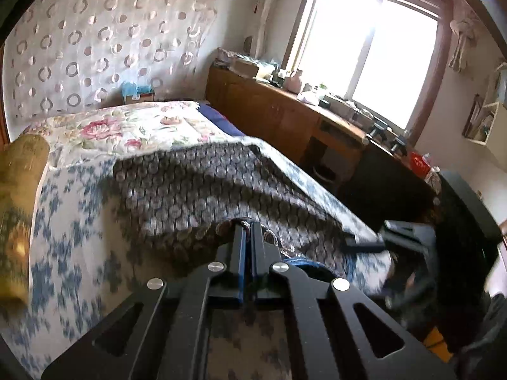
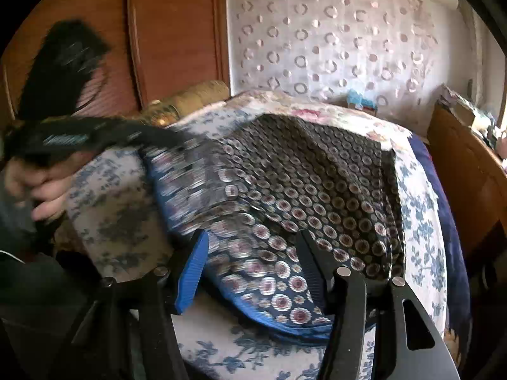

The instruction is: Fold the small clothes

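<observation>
A dark garment with a pattern of small round medallions and a blue edge (image 1: 202, 186) lies spread on the bed; it also shows in the right wrist view (image 2: 304, 190). My left gripper (image 1: 248, 226) is shut on a bunched edge of this garment at its near side. It also shows blurred at the left of the right wrist view (image 2: 104, 136), at the garment's left corner. My right gripper (image 2: 253, 240) is open, its fingers straddling the garment's near blue-edged part. It appears in the left wrist view (image 1: 367, 242) at the garment's right corner.
The bed has a blue-and-white floral sheet (image 1: 73, 221) and a pink floral quilt (image 1: 133, 126) at the far end. A gold bolster (image 1: 19, 196) lies at the left. A wooden cabinet (image 1: 272, 110) with clutter runs under the window. A wooden wardrobe (image 2: 158, 31) stands behind.
</observation>
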